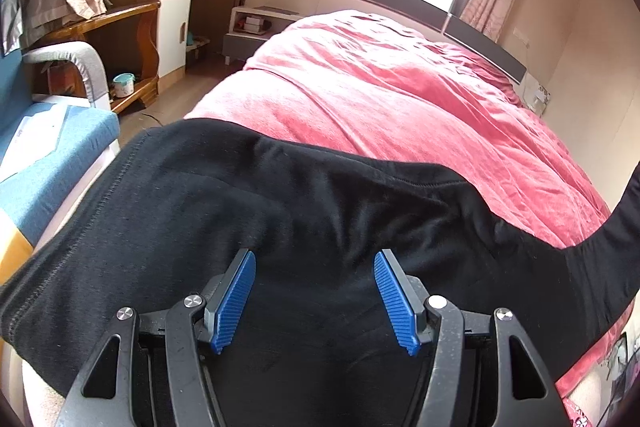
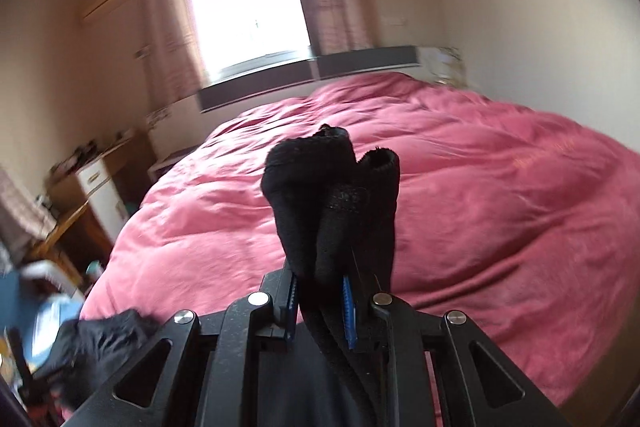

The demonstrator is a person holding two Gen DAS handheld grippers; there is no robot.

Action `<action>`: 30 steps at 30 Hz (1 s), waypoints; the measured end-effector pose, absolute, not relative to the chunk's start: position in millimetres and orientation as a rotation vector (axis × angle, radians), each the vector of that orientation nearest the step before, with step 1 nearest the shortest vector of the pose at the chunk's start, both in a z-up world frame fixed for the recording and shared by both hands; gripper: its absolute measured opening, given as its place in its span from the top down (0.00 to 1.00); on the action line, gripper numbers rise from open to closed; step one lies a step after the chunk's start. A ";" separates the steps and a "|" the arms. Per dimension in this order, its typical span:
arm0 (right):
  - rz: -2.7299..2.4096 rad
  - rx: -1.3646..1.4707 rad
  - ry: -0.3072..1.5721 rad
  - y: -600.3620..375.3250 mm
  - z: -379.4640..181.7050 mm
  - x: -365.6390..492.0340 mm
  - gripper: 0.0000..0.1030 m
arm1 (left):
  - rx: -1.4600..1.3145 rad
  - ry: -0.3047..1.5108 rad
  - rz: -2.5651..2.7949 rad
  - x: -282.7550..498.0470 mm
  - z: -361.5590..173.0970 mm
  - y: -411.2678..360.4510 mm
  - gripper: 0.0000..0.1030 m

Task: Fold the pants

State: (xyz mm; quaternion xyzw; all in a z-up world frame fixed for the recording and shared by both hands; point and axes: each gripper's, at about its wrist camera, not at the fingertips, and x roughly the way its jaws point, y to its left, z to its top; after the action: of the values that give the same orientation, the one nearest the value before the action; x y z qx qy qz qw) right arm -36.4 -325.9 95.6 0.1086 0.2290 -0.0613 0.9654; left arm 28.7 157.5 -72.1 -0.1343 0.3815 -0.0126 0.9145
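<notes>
The black pants lie spread over the near end of the pink bed. One part rises off to the right edge of the left wrist view. My left gripper hovers over the cloth, blue pads wide apart, open with nothing pinched. In the right wrist view my right gripper is shut on a bunched end of the pants, held up above the pink bed. The cloth sticks out past the fingertips and hides them. More black cloth hangs at the lower left.
A blue sofa stands left of the bed. Behind it are a wooden desk and a white cabinet. A nightstand sits by the dark headboard, under a bright window.
</notes>
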 end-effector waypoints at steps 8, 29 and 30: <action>0.038 0.068 0.511 -247.6 77.5 -28.7 0.82 | -0.290 0.769 0.014 24.5 -73.5 167.6 0.39; 0.314 -0.217 0.817 -131.4 -31.2 -26.0 0.82 | -0.296 0.766 0.009 24.1 -77.9 169.1 0.39; 0.319 -0.214 0.828 -129.5 -35.7 -26.1 0.82 | -0.296 0.765 0.009 24.0 -77.9 168.9 0.39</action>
State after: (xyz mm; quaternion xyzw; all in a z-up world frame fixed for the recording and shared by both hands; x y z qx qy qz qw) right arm -26.1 -129.5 -35.7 -0.1033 0.3998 0.1539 0.8977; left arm 24.0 168.9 -77.9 -0.1437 0.3721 0.0042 0.9170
